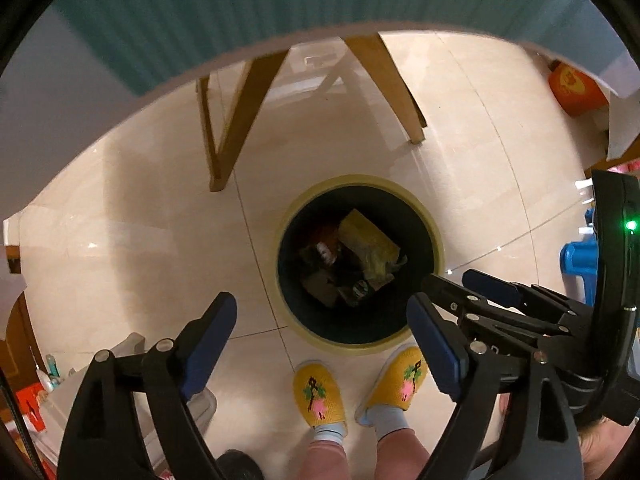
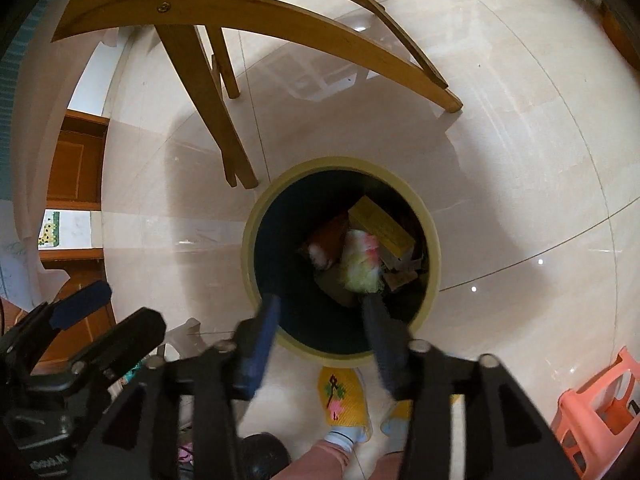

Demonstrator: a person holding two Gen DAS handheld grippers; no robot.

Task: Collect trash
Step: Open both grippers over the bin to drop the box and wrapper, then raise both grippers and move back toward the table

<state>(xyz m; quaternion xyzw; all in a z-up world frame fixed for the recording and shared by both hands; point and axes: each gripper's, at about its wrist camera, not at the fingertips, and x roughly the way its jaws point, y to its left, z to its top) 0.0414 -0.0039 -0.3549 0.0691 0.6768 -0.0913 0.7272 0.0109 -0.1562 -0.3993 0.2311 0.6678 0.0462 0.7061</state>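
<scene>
Standing over a round trash bin (image 1: 436,236) on a pale tiled floor (image 1: 140,240), both handheld grippers aimed down at its dark mouth. Left gripper (image 1: 320,340) hanging with fingers spread wide apart and nothing between them, hovering near the bin's front rim, above a pair of yellow embroidered slippers (image 1: 320,394). Right gripper (image 2: 320,320) reaching over the bin's opening, its fingers (image 2: 260,344) blurred and parted, nothing clamped between them as far as the right wrist view shows. Just beyond those fingertips, lying loose or falling inside the bin, a pale crumpled wad (image 2: 360,262) tinged with yellow and pink. Resting beneath and beside it, more collected trash: a yellow box (image 2: 380,226), a reddish wrapper (image 2: 330,234), brown scraps of card (image 2: 400,276). Judging from that heap, running well along with the collecting, the bin's bottom already covered. Showing no further litter on the visible floor, though much of the room remaining outside both views, so impossible to call the job finished. Framing the scene: wooden chair legs (image 2: 208,92) just behind the bin, a coral plastic stool (image 2: 596,400) well apart at the right, an orange bag (image 1: 576,88) by the far wall.
</scene>
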